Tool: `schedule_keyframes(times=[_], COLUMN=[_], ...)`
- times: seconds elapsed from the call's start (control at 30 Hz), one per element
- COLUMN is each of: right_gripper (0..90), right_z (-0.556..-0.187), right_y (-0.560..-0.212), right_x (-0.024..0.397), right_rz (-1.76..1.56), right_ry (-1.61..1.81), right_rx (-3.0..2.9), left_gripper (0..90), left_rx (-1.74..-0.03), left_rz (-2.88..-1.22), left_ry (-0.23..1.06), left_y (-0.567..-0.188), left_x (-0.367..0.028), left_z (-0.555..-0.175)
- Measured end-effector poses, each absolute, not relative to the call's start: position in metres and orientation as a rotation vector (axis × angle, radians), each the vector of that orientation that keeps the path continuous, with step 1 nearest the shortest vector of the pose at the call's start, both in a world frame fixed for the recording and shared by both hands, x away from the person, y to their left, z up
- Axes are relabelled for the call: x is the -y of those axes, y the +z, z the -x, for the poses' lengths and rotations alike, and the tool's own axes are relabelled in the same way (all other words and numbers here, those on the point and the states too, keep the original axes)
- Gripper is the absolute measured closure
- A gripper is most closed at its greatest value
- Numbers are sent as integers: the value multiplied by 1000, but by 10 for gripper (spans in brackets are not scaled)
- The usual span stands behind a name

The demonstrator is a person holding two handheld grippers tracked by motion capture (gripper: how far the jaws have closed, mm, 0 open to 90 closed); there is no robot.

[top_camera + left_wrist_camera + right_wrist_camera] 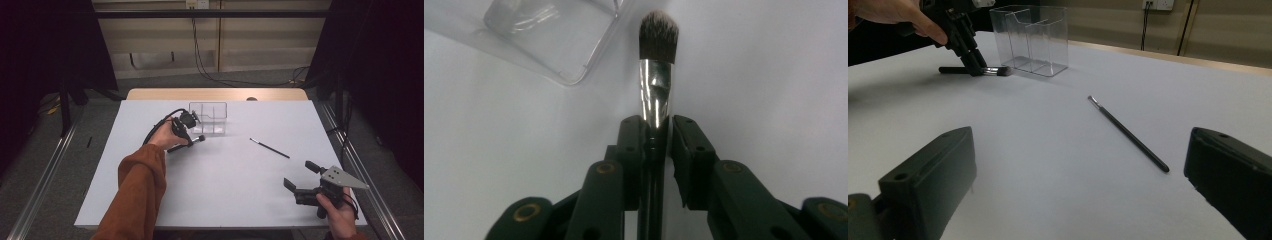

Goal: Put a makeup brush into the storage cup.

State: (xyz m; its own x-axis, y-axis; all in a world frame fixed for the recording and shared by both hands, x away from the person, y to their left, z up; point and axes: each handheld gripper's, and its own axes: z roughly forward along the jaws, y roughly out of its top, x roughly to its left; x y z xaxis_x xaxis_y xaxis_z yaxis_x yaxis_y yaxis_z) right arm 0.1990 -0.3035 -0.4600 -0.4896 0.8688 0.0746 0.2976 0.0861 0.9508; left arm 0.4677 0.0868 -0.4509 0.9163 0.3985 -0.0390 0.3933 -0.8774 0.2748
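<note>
My left gripper (186,134) (656,135) is shut on a thick makeup brush (655,90) just below its silver ferrule. The brush (192,141) lies low over the white table, its bristle head pointing at the clear plastic organizer box (208,117) (549,45). In the right gripper view the left gripper (975,64) comes down on the brush (993,71) right beside the box (1030,40). A thin black brush (270,148) (1128,134) lies loose mid-table. My right gripper (299,174) (1080,170) is open, with nothing between its jaws, near the front right, short of the thin brush.
The white table top (225,190) spreads wide between the two hands. The clear box has dividers inside. A wooden table edge (215,94) runs behind it, with cables on the floor (210,75) beyond. Metal rails flank both sides.
</note>
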Motion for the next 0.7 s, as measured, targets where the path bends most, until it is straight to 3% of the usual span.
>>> schedule_keyframes(times=[0.7], right_gripper=[0], right_z=[-199], right_y=[-460], right_x=[304], right_rz=[-1146], right_ry=[1413], right_rx=[-1842], left_gripper=[788], left_rx=[-590], left_rz=[-2840], left_ry=[-32], left_y=[-449], left_x=[-83], left_z=[-468])
